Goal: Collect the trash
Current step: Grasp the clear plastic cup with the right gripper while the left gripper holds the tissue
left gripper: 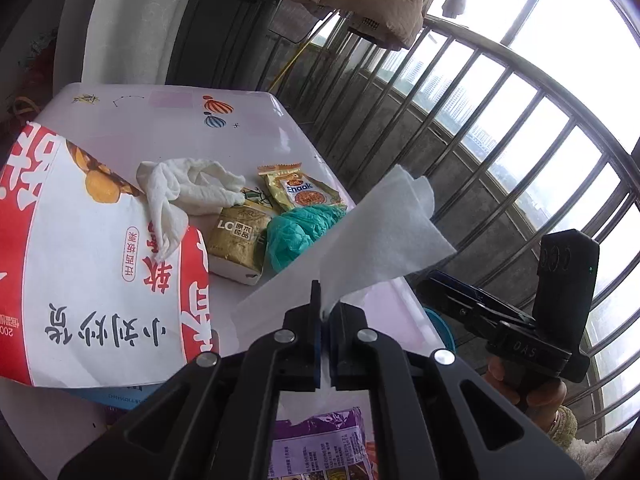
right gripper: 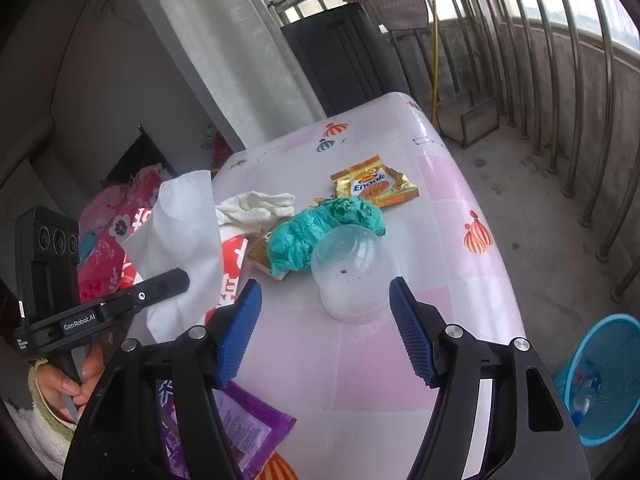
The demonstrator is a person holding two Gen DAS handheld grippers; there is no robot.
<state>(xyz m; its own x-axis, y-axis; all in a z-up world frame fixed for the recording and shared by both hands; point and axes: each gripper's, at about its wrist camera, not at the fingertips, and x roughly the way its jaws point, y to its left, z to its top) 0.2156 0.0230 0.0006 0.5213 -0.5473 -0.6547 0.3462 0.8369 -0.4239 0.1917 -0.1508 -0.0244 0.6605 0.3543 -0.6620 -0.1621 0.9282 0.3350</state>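
My left gripper is shut on a flat white tissue sheet, held up above the table; the right wrist view shows the same tissue at the left. My right gripper stands open, and an upturned clear plastic cup sits on the table just beyond its blue pads, untouched. Behind the cup lie a crumpled teal plastic bag, a gold Enaak wrapper, a crumpled white tissue and a gold box. A big red and white snack bag covers the table's left side.
A blue mesh waste basket stands on the floor to the right of the pink patterned table. A purple packet lies at the near edge. A metal railing runs along the balcony, and a dark cabinet stands behind the table.
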